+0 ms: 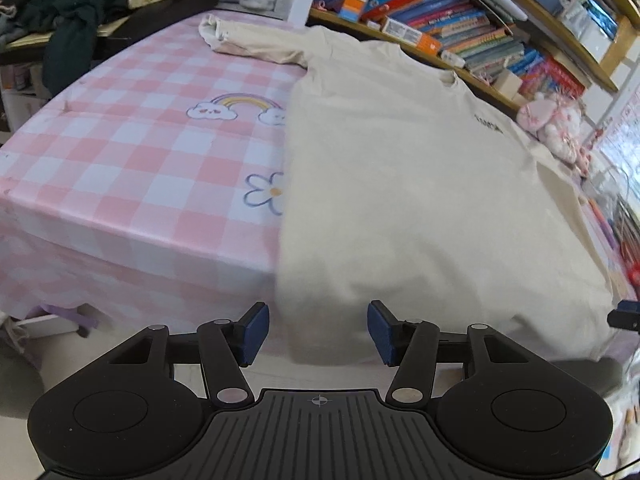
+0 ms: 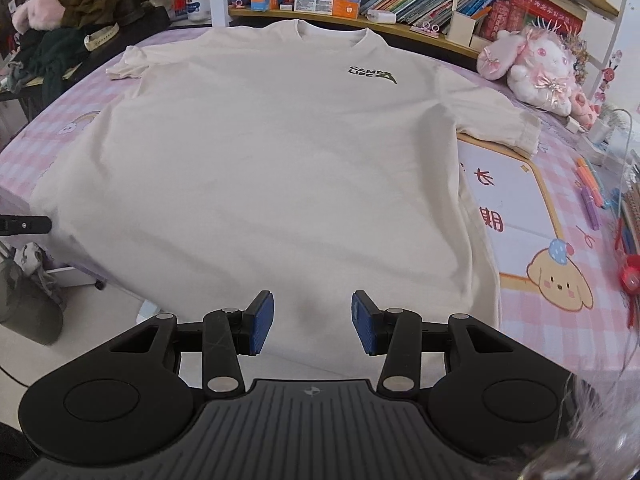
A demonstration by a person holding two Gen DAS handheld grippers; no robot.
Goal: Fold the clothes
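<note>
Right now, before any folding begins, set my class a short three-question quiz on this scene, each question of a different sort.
1. True or false: the left tool is shut on the cream T-shirt.
2. Which sits on the bookshelf side beyond the shirt's right sleeve? A) a pink plush toy B) a kettle C) a lamp
3. Fill in: the shirt lies flat on a pink checked ____.

Key: 1 false, both the left tool and the right tool are open with nothing between the fingers; 2 A; 3 cloth, printed with a rainbow.
</note>
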